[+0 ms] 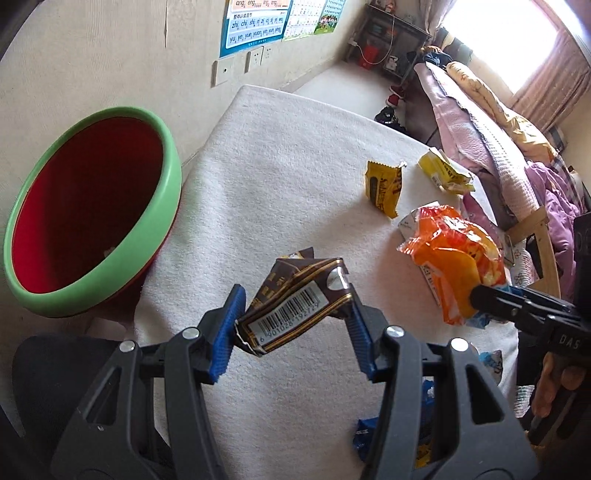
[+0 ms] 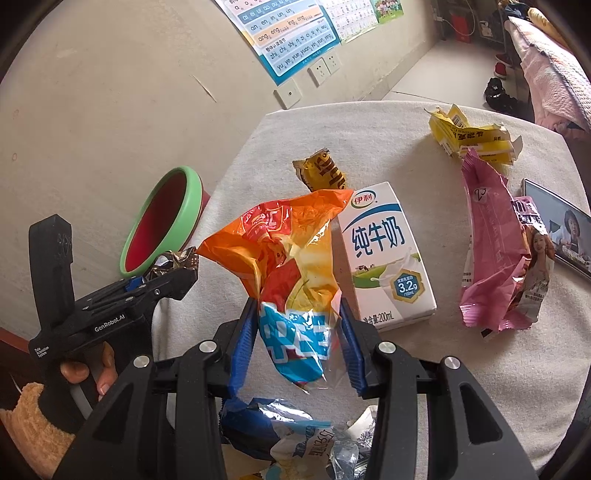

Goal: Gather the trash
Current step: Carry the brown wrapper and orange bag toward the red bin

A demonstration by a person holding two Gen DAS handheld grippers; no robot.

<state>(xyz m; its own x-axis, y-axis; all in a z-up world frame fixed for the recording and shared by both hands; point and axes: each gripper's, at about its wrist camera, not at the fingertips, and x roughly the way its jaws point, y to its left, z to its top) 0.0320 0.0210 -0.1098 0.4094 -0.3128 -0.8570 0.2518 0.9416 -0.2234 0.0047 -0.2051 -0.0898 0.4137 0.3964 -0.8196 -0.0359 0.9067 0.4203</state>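
My left gripper [image 1: 295, 314] is shut on a crumpled brown wrapper [image 1: 295, 299] with a barcode, held above the white-clothed table [image 1: 280, 177]. The red bin with a green rim [image 1: 88, 206] stands to its left, beside the table; it also shows in the right wrist view [image 2: 162, 225]. My right gripper [image 2: 299, 317] is shut on an orange and blue snack bag [image 2: 291, 258], seen at the right in the left wrist view [image 1: 454, 254]. A yellow wrapper [image 1: 382, 184], a torn yellow packet [image 2: 472, 136], a milk carton [image 2: 384, 254] and a pink wrapper [image 2: 495, 254] lie on the table.
Blue and white wrappers [image 2: 295, 439] lie at the table's near edge under my right gripper. A phone [image 2: 561, 229] lies at the table's right edge. A wall with posters [image 2: 288, 33] is behind. A bed with bedding [image 1: 491, 122] stands at the right.
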